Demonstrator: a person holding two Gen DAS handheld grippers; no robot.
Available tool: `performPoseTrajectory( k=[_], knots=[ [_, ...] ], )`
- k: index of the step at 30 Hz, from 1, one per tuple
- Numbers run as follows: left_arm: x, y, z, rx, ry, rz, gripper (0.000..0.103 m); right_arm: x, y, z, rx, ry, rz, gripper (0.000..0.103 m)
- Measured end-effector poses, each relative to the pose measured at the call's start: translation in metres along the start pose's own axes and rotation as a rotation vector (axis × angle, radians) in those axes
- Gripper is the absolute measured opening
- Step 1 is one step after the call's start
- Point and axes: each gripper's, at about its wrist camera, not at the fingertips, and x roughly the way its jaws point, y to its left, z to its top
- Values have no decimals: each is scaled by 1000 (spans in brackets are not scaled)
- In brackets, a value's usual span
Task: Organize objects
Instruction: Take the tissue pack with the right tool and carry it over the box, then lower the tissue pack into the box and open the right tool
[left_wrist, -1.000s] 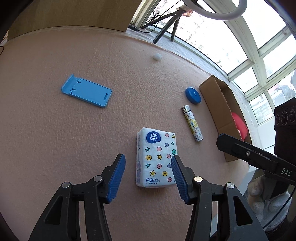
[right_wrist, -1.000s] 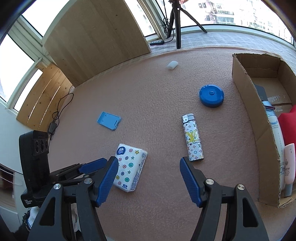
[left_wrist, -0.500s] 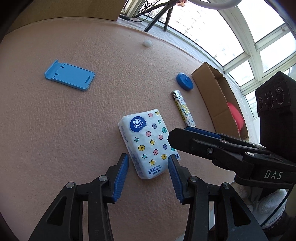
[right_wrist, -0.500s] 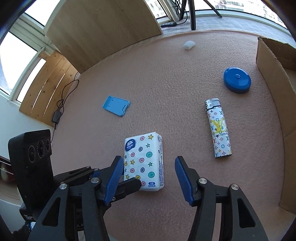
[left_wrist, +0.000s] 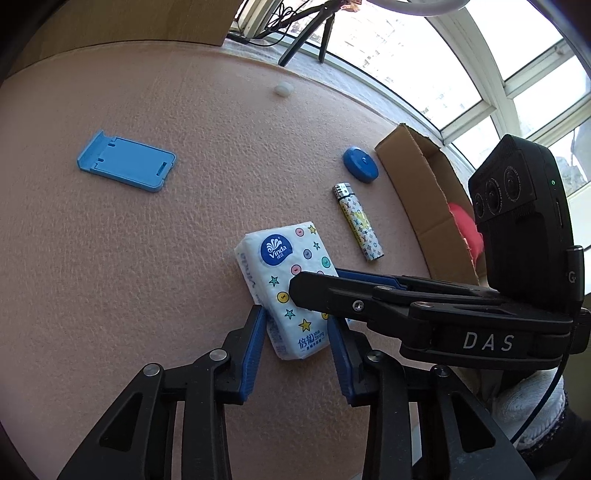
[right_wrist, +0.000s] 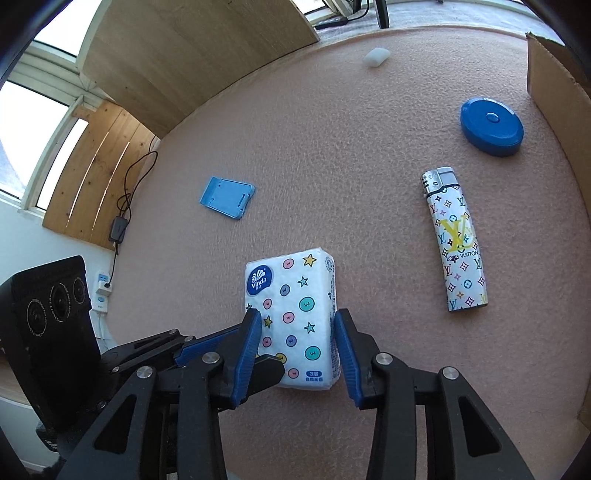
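On the pinkish bench (right_wrist: 369, 122), going from left to right, lie a blue phone stand (right_wrist: 227, 196), the tissue pack (right_wrist: 295, 314), a patterned lighter (right_wrist: 456, 240), a round blue case (right_wrist: 491, 126) and, at the far right, the cardboard box (left_wrist: 424, 192), which already holds a red item and seems the place where things are being gathered. The step in hand looks like picking up the tissue pack: both tools crowd its near end. The left gripper (left_wrist: 297, 354) has its fingers spread, one on either side of the pack's near corner, not pinching it as far as can be seen. The right gripper (right_wrist: 295, 347) straddles the pack's short width with its fingers close against both long sides; whether they press it yet I cannot tell. The next move likely calls for one gripper alone to squeeze the soft pack, while the other backs away, then a lift and a carry rightward over the lighter to the box.
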Motion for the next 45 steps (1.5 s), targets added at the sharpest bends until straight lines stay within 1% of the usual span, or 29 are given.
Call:
performPoseTrajectory(
  k=[8, 16, 21, 26, 31, 37, 45],
  knots=[
    [-5, -36, 17, 62, -36, -13, 37, -40, -12, 7, 11, -83, 0, 37],
    [-1, -95, 53, 164, -78, -58, 37, -98, -35, 26, 39, -208, -23, 37],
    [14, -137, 75, 223, -95, -95, 36, -136, -61, 36, 56, -277, -62, 37],
    [35, -177, 88, 257, -105, -133, 36, -166, -92, 42, 84, -328, -105, 37],
    [64, -215, 97, 263, -96, -160, 36, -185, -126, 44, 126, -350, -126, 37],
    [93, -243, 103, 276, -67, -176, 36, -194, -153, 43, 155, -360, -155, 37],
    [109, -258, 102, 299, -55, -157, 36, -198, -168, 42, 168, -368, -178, 37]
  ],
)
